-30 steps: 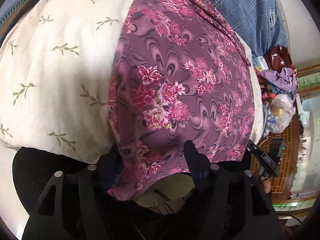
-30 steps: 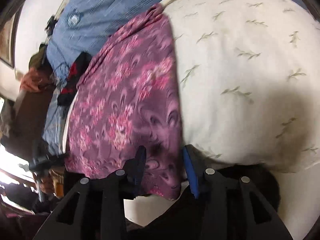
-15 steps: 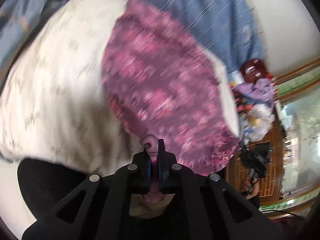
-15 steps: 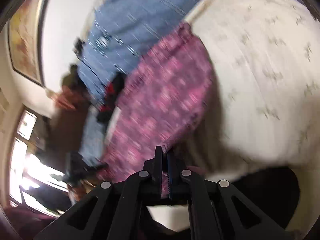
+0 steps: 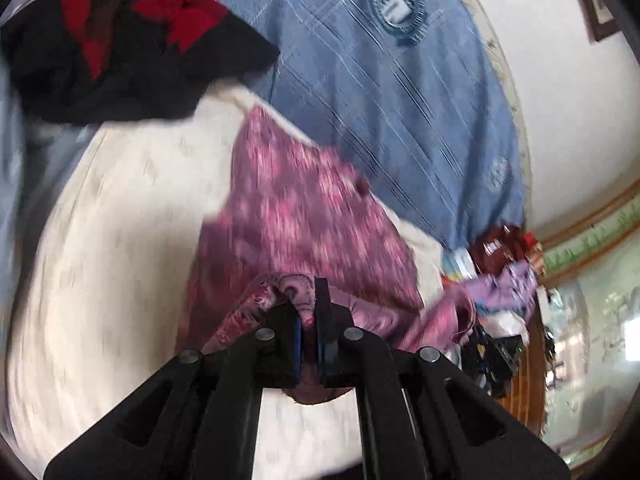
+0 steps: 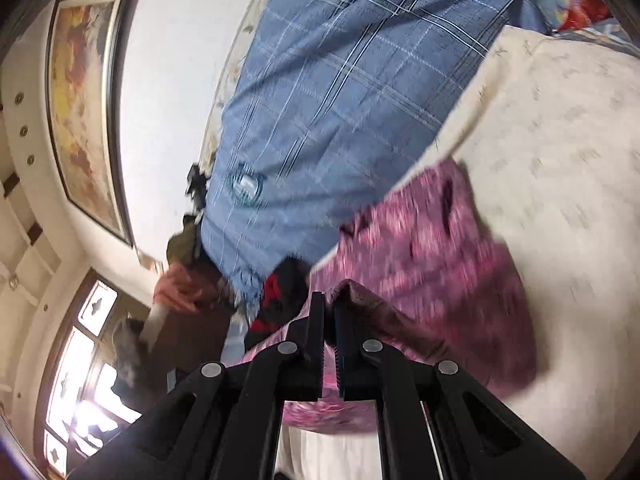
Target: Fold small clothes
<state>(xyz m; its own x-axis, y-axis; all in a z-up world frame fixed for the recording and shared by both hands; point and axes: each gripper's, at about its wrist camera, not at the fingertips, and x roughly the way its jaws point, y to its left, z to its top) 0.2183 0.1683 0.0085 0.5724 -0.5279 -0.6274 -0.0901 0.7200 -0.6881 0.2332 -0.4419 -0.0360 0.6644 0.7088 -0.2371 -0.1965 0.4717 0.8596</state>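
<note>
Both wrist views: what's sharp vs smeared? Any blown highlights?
Left wrist: left gripper and the pinched fold are sharp; purple floral garment and cream cover are motion-smeared. Right wrist: right gripper is crisp, garment blurred, window at lower left blown out. Both show fisheye bending.

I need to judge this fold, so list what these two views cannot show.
- Purple floral garment: print motion-blurred in both wrist views; its near hem is hidden behind the left gripper and right gripper.
- Garment type: cannot tell.
- Black-and-red cloth: cut off by the left view's edge.
- Cream bedding: pattern smeared.
</note>
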